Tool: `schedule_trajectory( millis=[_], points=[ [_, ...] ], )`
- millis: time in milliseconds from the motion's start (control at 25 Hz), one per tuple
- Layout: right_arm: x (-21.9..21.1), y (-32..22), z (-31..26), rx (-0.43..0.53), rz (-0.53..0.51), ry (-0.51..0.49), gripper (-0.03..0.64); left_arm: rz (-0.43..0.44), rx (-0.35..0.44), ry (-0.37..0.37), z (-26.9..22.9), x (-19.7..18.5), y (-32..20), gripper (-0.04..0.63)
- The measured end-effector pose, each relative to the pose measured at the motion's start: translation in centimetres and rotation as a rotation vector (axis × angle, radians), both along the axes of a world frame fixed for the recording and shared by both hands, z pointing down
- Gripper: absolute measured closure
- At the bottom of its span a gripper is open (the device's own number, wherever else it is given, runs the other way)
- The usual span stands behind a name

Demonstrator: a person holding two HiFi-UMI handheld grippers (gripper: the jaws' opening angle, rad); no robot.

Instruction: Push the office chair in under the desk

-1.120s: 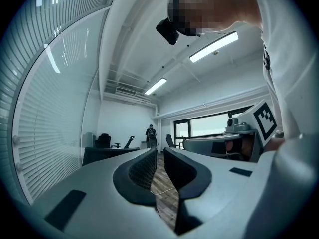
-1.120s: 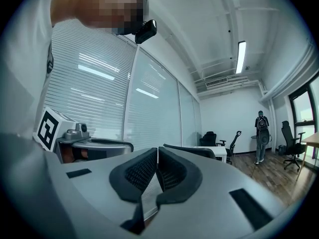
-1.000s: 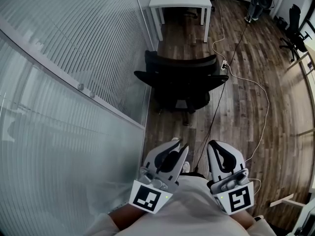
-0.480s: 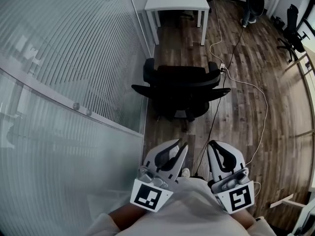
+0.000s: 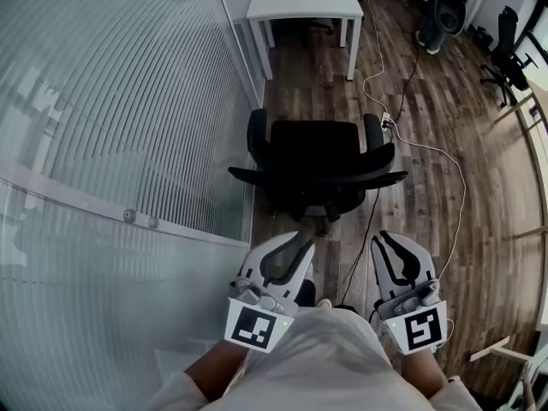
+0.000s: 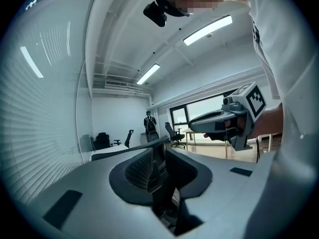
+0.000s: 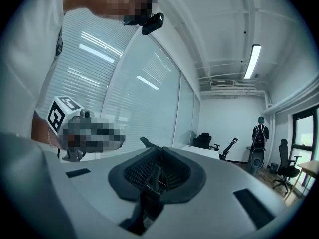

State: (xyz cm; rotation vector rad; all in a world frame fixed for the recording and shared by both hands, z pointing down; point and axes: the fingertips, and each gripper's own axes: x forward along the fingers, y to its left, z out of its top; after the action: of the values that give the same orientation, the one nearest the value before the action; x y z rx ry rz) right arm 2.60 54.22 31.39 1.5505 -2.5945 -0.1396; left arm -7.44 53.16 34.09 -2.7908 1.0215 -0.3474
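The black office chair (image 5: 315,151) stands on the wood floor beside the glass wall, its backrest (image 5: 318,178) towards me. The white desk (image 5: 301,0) is farther off, with bare floor between it and the chair. My left gripper (image 5: 300,245) is held in front of my body, short of the backrest, its jaws a narrow gap apart with nothing in them (image 6: 160,144). My right gripper (image 5: 390,240) is level with it, shut and empty (image 7: 158,154). Neither touches the chair.
A frosted glass wall (image 5: 128,144) runs along the left. A white cable (image 5: 447,157) and a black cable (image 5: 364,229) cross the floor right of the chair, near a power strip (image 5: 387,122). A person (image 5: 441,7) and another chair (image 5: 507,50) are at the back right.
The view has closed in on the chair, which now shows more from above and squarer. Both grippers have dropped slightly lower in the picture.
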Motion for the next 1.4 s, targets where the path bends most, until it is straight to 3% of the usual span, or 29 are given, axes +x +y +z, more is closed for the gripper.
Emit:
schedule_trajectory(
  millis=[160,360,480,760,960,1320,1400],
  points=[
    [0.9,-2.7,1.6,-0.016,0.023,0.096,0.579,-0.014,0.017,-0.082,1.7,-1.8,-3.6,0.514],
    [2.6,-5.8,3.6,-0.057,0.03,0.236,0.506,-0.035,-0.035,-0.197,5.2,-4.9,-7.6,0.454],
    [3.5,-7.1,6.4,-0.113,0.015,0.345,0.477,-0.037,-0.035,-0.316,8.0,-6.6,-9.6,0.426],
    [6.8,-11.0,12.9,-0.273,-0.032,0.602,0.416,0.033,-0.143,-0.576,14.1,-8.3,-14.0,0.376],
    [8.2,-12.9,17.5,-0.398,-0.084,0.741,0.399,0.054,-0.163,-0.73,16.5,-9.8,-16.3,0.373],
    [10.1,-15.3,22.5,-0.504,-0.146,0.902,0.388,0.108,-0.17,-0.885,20.6,-9.6,-18.5,0.373],
    [10.1,-15.7,23.1,-0.505,-0.15,0.927,0.407,0.119,-0.17,-0.918,21.1,-9.5,-18.8,0.399]
  ],
)
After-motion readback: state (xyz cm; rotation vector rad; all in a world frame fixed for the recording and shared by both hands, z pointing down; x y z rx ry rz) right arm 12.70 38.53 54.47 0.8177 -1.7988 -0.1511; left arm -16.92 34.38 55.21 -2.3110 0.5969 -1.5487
